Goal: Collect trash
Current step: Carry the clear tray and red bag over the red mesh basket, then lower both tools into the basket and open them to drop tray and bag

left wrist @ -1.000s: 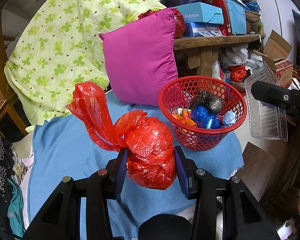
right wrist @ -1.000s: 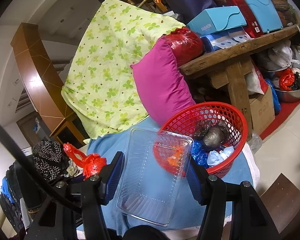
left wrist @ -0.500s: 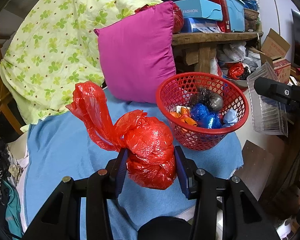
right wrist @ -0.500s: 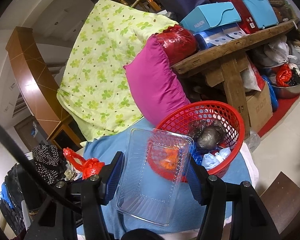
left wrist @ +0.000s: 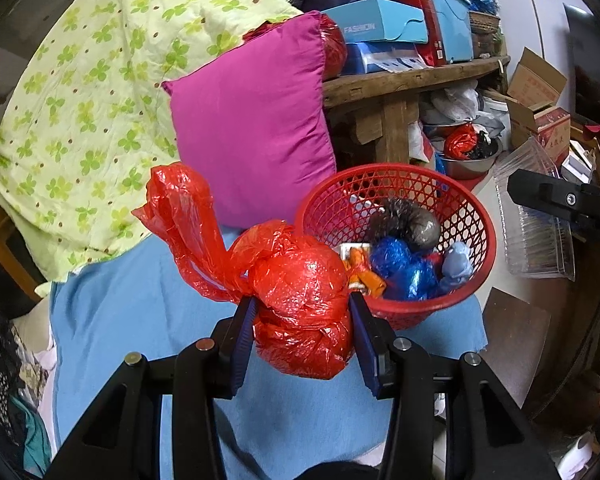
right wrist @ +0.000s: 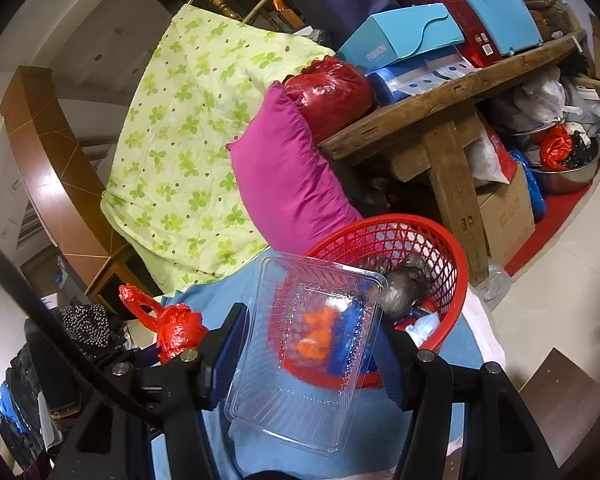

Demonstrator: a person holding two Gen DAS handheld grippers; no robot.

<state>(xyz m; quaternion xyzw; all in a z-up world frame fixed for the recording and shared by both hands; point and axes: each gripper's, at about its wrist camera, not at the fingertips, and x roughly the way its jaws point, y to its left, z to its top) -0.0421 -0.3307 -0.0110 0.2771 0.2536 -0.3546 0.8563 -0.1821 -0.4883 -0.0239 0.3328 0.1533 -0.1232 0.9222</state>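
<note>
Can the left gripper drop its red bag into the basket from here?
Probably yes. The left gripper is shut on the red bag beside the red basket, whose top is open; trash fills only the bottom.

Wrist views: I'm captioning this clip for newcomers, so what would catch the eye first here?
Most striking is the knotted red plastic bag clamped in the left gripper, close to the rim of the red basket on the blue cloth. Next comes the clear plastic tray held in the right gripper, in front of that basket. Behind stands a magenta pillow.
</note>
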